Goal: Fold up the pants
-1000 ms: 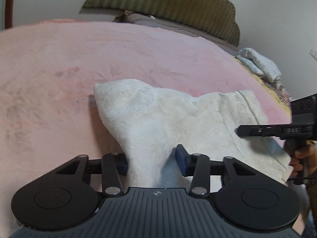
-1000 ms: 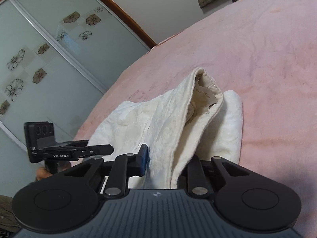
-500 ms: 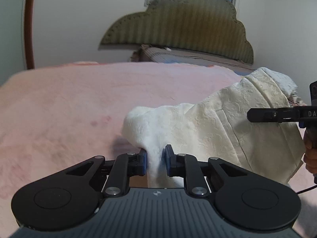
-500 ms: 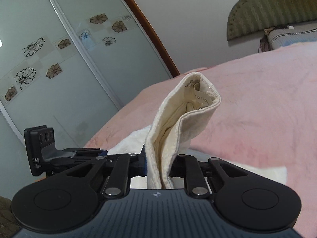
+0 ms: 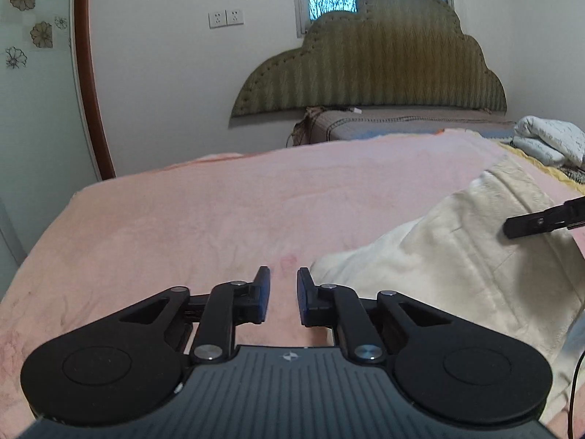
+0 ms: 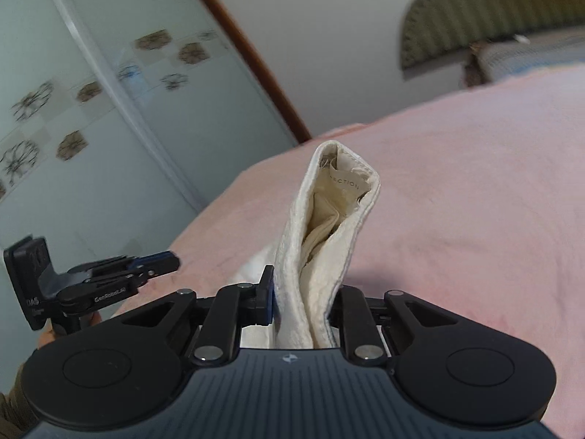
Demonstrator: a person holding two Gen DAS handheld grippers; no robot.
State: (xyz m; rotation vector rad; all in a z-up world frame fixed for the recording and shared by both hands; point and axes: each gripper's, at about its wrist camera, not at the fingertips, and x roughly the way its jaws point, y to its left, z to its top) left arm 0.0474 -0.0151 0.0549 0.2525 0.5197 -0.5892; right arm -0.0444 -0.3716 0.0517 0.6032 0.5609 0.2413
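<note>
The cream-white pants (image 6: 329, 226) rise as a folded waistband with a label showing, and my right gripper (image 6: 303, 300) is shut on them above the pink bed. In the left wrist view the pants (image 5: 457, 267) hang in a heap at the right, with the right gripper's fingers (image 5: 541, 221) in front of them. My left gripper (image 5: 281, 296) hovers over bare blanket just left of the cloth. Its jaws stand a narrow gap apart and are opening, with nothing between them. From the right wrist camera, the left gripper (image 6: 161, 261) shows at the far left, clear of the cloth.
A pink blanket (image 5: 219, 219) covers the bed. A green padded headboard (image 5: 384, 69) and a grey pillow (image 5: 402, 124) stand at the far end. White bundled cloth (image 5: 552, 139) lies at the right edge. Frosted sliding doors (image 6: 91, 109) with flower prints stand on the left.
The left gripper let go of the pants fold it pinched half a second ago and now stands empty and higher. The right gripper rose with the waistband still in it.
</note>
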